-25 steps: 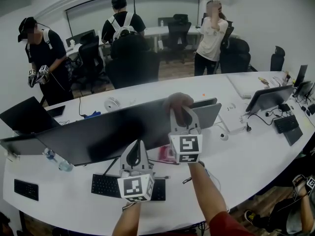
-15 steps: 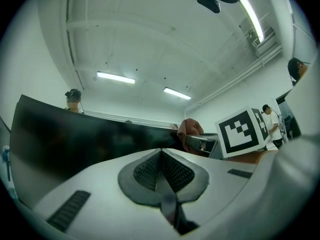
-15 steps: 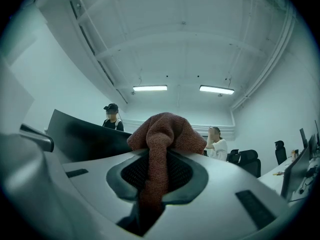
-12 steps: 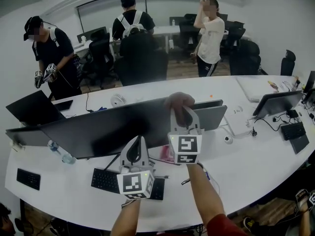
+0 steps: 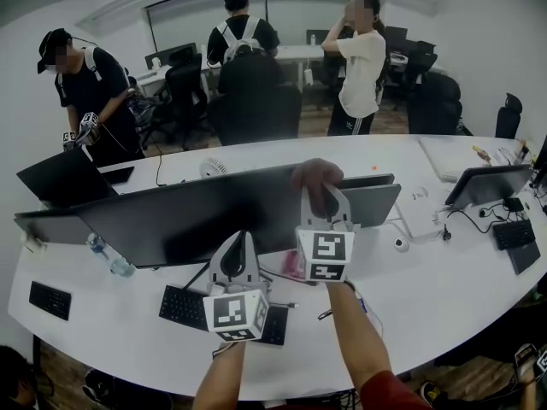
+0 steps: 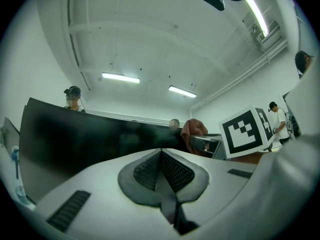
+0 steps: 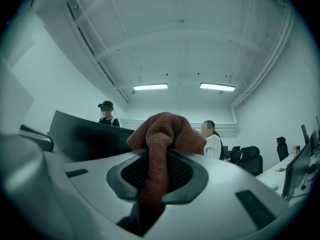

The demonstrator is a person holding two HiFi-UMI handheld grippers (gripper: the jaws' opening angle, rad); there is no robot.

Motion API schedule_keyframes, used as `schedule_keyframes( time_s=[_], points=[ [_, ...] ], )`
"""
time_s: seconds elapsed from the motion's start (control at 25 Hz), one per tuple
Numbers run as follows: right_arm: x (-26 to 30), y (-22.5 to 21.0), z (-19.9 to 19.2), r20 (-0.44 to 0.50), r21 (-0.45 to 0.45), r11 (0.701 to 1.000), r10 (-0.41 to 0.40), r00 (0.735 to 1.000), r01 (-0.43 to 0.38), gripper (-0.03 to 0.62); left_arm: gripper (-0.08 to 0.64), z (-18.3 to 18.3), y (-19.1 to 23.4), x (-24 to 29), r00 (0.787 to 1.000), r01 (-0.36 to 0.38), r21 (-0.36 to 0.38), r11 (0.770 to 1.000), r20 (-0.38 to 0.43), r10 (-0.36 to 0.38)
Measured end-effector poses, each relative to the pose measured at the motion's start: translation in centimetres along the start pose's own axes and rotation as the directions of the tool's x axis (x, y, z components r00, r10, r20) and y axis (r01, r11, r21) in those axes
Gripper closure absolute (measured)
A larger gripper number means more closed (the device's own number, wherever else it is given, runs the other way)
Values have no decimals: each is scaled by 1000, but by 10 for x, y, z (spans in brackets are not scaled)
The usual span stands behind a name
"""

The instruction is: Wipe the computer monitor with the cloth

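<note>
Jaws of the right gripper (image 7: 159,159) are clamped on a reddish-brown knitted cloth (image 7: 165,129), whose bunched end bulges past the tips; the left gripper (image 6: 161,154) has its jaws pressed together, empty. In the head view the cloth meets the top edge of the wide, dark monitor (image 5: 197,220) at 12 o'clock from the right gripper's marker cube (image 5: 325,256), with the left gripper at 7 o'clock, above a black keyboard (image 5: 184,307). Since one second ago, grippers and cloth hold position. Each cube bears black-and-white square patterns.
</note>
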State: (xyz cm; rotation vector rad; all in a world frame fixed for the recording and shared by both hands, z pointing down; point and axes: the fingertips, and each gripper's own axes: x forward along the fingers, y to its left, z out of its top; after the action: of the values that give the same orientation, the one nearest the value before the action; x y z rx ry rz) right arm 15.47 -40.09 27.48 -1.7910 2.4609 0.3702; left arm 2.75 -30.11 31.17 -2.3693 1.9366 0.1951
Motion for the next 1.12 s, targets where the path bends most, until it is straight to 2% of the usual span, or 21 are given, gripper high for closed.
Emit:
schedule_keyframes(
  time_s=[0.24,0.56,1.12],
  points=[
    [0,13,2,-8,24,999,-29,1000,30,515,537,1,22,-15,1000,7,-9,1000,2,-7],
    [11,65,16,-5,-11,1000,-19,1000,19,515,537,5,68,-32,1000,-5,-12,1000,-2,5],
    [19,151,30,11,-14,1000,0,1000,0,515,537,17,146,-65,999,-40,-11,999,12,40]
  ],
)
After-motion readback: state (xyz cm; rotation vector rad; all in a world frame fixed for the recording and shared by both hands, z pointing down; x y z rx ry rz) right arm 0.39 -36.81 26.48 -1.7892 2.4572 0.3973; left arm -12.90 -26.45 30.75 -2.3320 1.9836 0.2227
